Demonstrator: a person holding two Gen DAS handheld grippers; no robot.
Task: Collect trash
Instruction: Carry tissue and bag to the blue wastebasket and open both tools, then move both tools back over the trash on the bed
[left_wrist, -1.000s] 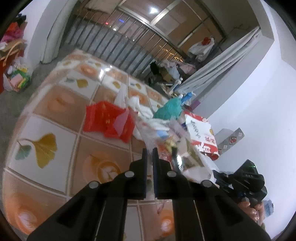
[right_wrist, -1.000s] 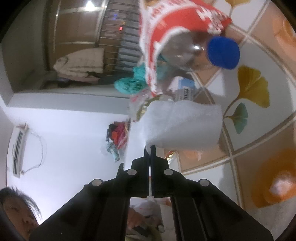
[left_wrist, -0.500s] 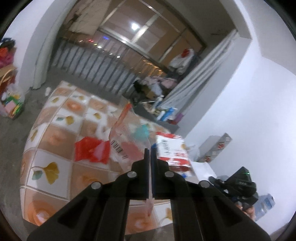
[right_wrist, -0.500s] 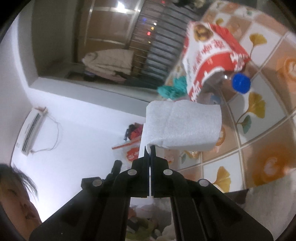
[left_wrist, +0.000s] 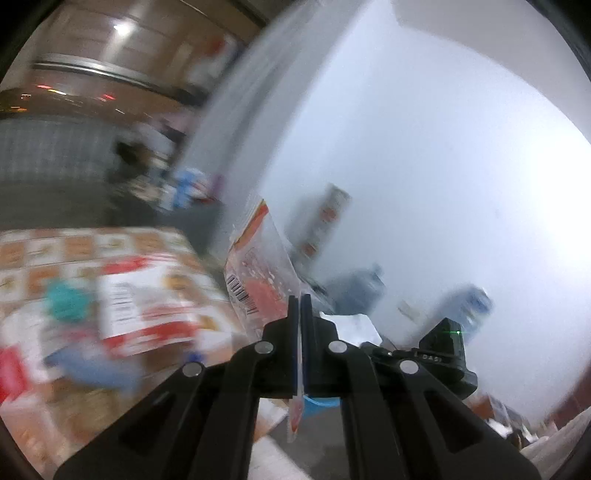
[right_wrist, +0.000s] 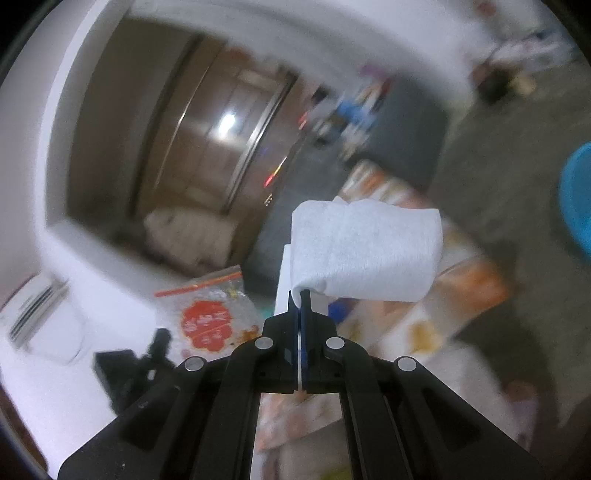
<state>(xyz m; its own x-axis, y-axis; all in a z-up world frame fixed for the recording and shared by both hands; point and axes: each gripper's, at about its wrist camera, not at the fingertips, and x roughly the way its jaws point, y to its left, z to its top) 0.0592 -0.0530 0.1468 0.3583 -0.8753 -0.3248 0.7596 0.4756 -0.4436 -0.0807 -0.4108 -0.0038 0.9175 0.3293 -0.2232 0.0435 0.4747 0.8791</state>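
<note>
My left gripper (left_wrist: 299, 300) is shut on a clear plastic wrapper (left_wrist: 258, 275) with a barcode and red print, held up in the air above the floor mat. The same wrapper (right_wrist: 212, 314) shows at lower left in the right wrist view, with the left gripper's black body below it. A folded white paper towel (right_wrist: 365, 251) is pinched in my right gripper (right_wrist: 300, 295), which is shut on it and lifted off the mat. The right gripper's body (left_wrist: 439, 350) appears low right in the left wrist view. Both views are blurred.
The tiled orange-and-white mat (left_wrist: 85, 243) carries more trash: a red-and-white bag (left_wrist: 147, 310), a teal crumpled piece (left_wrist: 66, 299), a blue item (left_wrist: 92, 369). A blue basin (right_wrist: 578, 199) sits at the right edge on grey floor. White wall and boxes (left_wrist: 325, 221) stand ahead.
Both grippers rose off the mat and swung sideways, the left with the clear wrapper and the right with the paper towel. The trash pile slid out to the left of the left view.
</note>
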